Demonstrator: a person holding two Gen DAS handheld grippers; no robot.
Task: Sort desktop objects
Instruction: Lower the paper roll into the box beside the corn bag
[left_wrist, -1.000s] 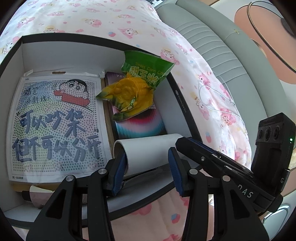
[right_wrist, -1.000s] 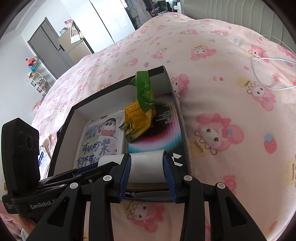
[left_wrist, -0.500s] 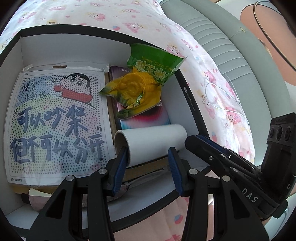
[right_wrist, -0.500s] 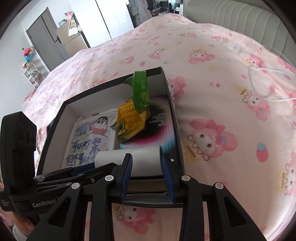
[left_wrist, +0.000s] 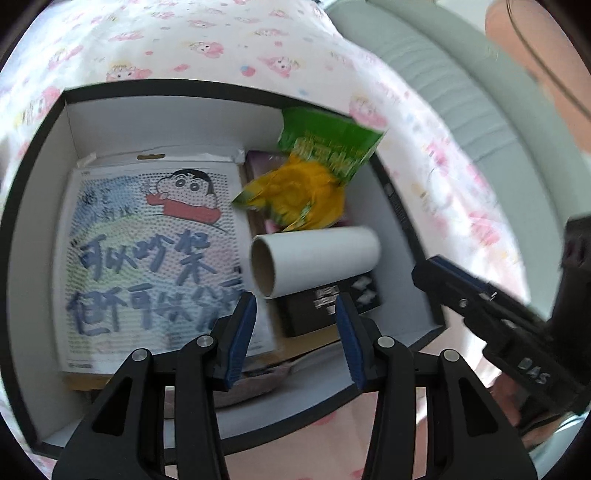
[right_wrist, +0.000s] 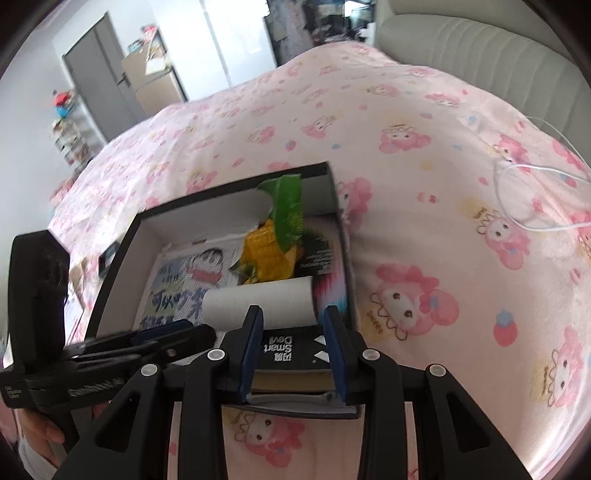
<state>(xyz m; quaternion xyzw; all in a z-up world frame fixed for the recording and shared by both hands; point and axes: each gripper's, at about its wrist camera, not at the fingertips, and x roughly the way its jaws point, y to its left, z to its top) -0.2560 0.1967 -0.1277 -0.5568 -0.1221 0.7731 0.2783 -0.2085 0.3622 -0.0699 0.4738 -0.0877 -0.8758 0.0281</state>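
A white paper roll (left_wrist: 314, 260) lies in a black-rimmed white box (left_wrist: 166, 122) on the bed, on a black Smart Devil package (left_wrist: 328, 306). A green and yellow corn snack bag (left_wrist: 314, 181) and a cartoon bead sheet (left_wrist: 147, 251) lie beside it. My left gripper (left_wrist: 295, 334) is open and empty, just short of the roll. My right gripper (right_wrist: 293, 345) is open too, above the box's near edge, with the roll (right_wrist: 258, 304) just beyond its tips. The box (right_wrist: 236, 184) and snack bag (right_wrist: 275, 240) also show there.
The box sits on a pink cartoon-print bedspread (right_wrist: 424, 184). A white cable (right_wrist: 524, 199) lies on it to the right. A grey padded headboard (left_wrist: 461, 103) runs along the right. The right gripper's body (left_wrist: 517, 332) reaches in beside the box.
Both grippers have let go of the white roll and pulled back and up. The roll now lies free in the box on the black package.
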